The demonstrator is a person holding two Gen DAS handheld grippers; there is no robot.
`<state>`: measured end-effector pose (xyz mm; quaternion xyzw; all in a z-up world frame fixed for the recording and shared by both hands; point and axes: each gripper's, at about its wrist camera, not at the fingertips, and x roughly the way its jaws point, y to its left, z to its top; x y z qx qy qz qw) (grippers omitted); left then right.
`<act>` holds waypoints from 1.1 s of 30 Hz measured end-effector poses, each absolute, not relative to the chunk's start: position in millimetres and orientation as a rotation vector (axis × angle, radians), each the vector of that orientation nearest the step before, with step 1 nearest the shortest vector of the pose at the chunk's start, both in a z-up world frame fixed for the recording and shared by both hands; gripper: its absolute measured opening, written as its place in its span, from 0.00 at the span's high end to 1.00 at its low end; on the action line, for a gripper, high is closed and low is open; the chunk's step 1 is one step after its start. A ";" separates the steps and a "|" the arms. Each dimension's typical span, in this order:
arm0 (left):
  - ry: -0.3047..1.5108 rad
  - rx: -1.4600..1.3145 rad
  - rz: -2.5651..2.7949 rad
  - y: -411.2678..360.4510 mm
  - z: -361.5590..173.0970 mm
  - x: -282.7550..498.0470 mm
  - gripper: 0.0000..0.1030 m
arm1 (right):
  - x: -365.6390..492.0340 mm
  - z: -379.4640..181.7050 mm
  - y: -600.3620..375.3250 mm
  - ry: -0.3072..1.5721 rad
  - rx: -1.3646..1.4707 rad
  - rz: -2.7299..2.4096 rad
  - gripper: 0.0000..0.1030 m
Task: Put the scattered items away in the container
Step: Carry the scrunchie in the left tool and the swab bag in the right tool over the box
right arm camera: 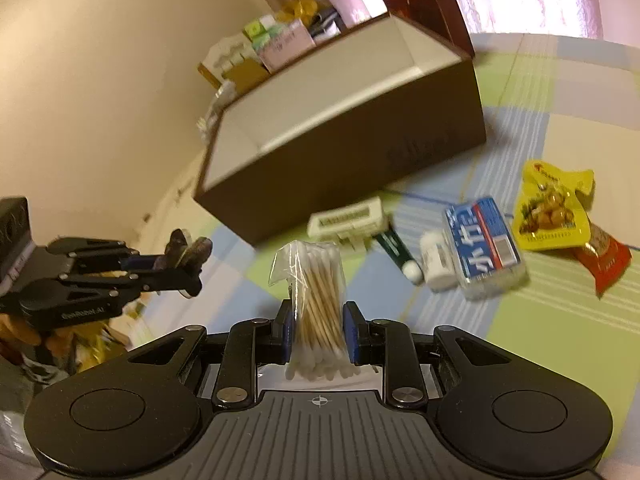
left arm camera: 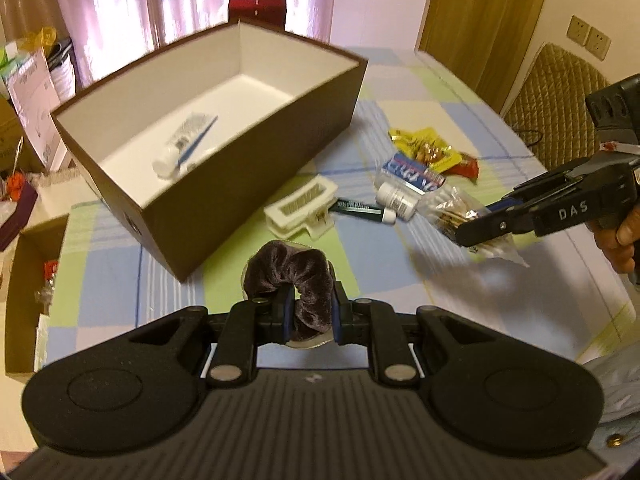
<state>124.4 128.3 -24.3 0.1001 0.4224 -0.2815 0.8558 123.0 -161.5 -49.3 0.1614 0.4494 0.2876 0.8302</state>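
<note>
My left gripper (left arm camera: 310, 304) is shut on a dark velvet scrunchie (left arm camera: 296, 272), held above the checked tablecloth just in front of the brown box (left arm camera: 256, 184). The white inside of the box holds a white tube with a blue toothbrush (left arm camera: 184, 148). My right gripper (right arm camera: 318, 314) is shut on a clear bag of cotton swabs (right arm camera: 316, 280), lifted off the table. In the left wrist view the right gripper (left arm camera: 466, 236) hangs at the right with the bag of swabs (left arm camera: 452, 208). In the right wrist view the left gripper (right arm camera: 194, 266) is at the left, with the brown box (right arm camera: 360, 152) beyond.
On the cloth lie a white hair claw (right arm camera: 348, 220), a green tube (right arm camera: 396, 252), a white bottle (right arm camera: 438, 260), a blue tissue pack (right arm camera: 484, 244), a yellow snack packet (right arm camera: 548, 208) and a red packet (right arm camera: 604, 260). A brown lid (left arm camera: 24, 300) sits left, a chair (left arm camera: 556, 92) right.
</note>
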 end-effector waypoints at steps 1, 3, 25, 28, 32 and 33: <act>0.879 0.215 -0.594 130.0 -19.5 125.1 0.86 | 124.7 -45.1 -161.3 0.945 0.349 0.618 0.73; 0.859 0.226 -0.598 133.2 -10.8 127.0 0.86 | 129.2 -36.6 -160.2 0.927 0.359 0.632 0.73; 0.680 0.405 -0.645 173.7 62.9 236.6 0.86 | 261.3 46.4 -85.0 0.787 0.235 0.715 0.73; 0.690 0.437 -0.659 173.2 65.0 261.1 0.86 | 283.5 41.4 -63.7 0.811 0.171 0.708 0.73; 0.720 0.486 -0.667 175.2 61.5 294.3 0.86 | 312.0 22.9 -34.4 0.864 0.085 0.694 0.73; 0.733 0.498 -0.670 175.2 58.7 302.5 0.86 | 318.6 16.1 -26.3 0.880 0.056 0.691 0.73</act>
